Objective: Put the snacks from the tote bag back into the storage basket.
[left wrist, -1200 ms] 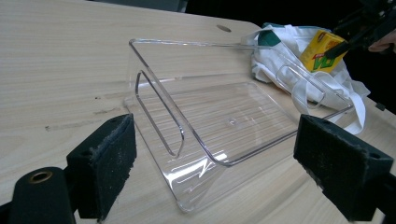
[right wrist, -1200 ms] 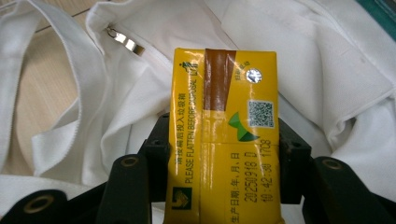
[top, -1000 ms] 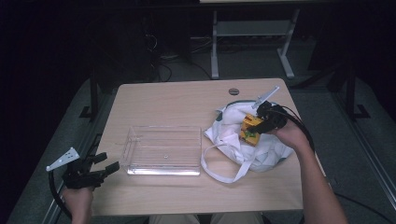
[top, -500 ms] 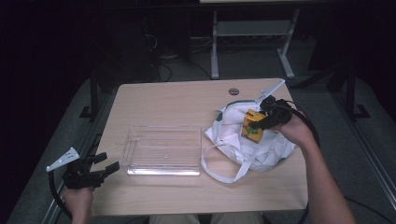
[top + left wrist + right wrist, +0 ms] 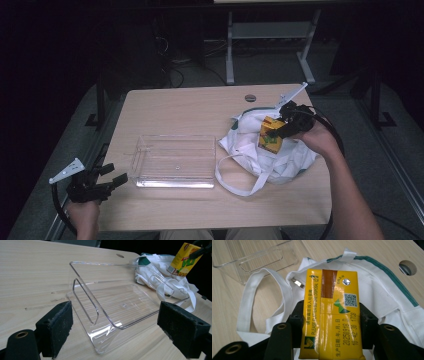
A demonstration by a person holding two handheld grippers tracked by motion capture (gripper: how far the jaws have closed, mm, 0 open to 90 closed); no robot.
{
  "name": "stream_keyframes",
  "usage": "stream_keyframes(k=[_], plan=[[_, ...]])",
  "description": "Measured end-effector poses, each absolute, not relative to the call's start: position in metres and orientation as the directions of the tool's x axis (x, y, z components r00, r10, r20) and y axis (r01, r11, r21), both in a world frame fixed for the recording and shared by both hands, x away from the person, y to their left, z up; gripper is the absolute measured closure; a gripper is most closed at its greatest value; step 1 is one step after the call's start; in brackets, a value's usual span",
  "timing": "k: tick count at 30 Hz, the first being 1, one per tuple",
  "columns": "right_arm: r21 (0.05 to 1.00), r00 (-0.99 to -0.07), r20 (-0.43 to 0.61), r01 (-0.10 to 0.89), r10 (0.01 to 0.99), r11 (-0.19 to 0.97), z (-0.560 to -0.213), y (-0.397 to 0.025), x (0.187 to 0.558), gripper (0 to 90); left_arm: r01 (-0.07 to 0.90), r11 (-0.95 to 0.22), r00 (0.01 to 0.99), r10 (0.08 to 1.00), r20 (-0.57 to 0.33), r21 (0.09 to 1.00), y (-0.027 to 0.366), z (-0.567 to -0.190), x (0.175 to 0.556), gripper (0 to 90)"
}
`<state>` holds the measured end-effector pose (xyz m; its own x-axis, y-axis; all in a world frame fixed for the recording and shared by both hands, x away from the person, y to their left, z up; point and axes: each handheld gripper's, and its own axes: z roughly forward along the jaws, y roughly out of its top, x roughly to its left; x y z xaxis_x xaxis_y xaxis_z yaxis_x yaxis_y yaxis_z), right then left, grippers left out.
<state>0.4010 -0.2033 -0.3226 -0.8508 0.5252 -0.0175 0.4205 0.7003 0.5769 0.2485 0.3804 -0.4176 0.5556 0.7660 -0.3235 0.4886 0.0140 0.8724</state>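
My right gripper (image 5: 281,129) is shut on a yellow drink carton (image 5: 270,135), held just above a crumpled white cloth bag (image 5: 257,152) at the table's right. In the right gripper view the yellow carton (image 5: 332,312) stands between the two black jaws, over the white bag (image 5: 377,290). A clear plastic tray (image 5: 172,160) lies empty at the table's middle. My left gripper (image 5: 111,175) hovers open off the table's front left corner, facing the clear tray (image 5: 120,305). The carton (image 5: 185,258) shows in the left gripper view at top right.
The wooden table (image 5: 195,110) has a round cable hole (image 5: 250,97) near its far edge. The bag's loose handles (image 5: 240,182) trail toward the front. Dark floor and a white metal stand (image 5: 270,45) lie beyond the table.
My right gripper has lifted the yellow carton slightly up and toward the far side, above the bag. The left gripper has stayed in place.
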Motion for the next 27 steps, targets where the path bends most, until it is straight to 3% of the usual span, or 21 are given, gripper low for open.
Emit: stream_keyframes(k=[27], plan=[[0.589, -0.894, -0.057, 0.33, 0.445, 0.738, -0.29, -0.179, 0.387, 51.7, 0.49, 0.019, 0.553, 0.766, -0.328, 0.872, 0.382, -0.417, 0.248, 12.6]])
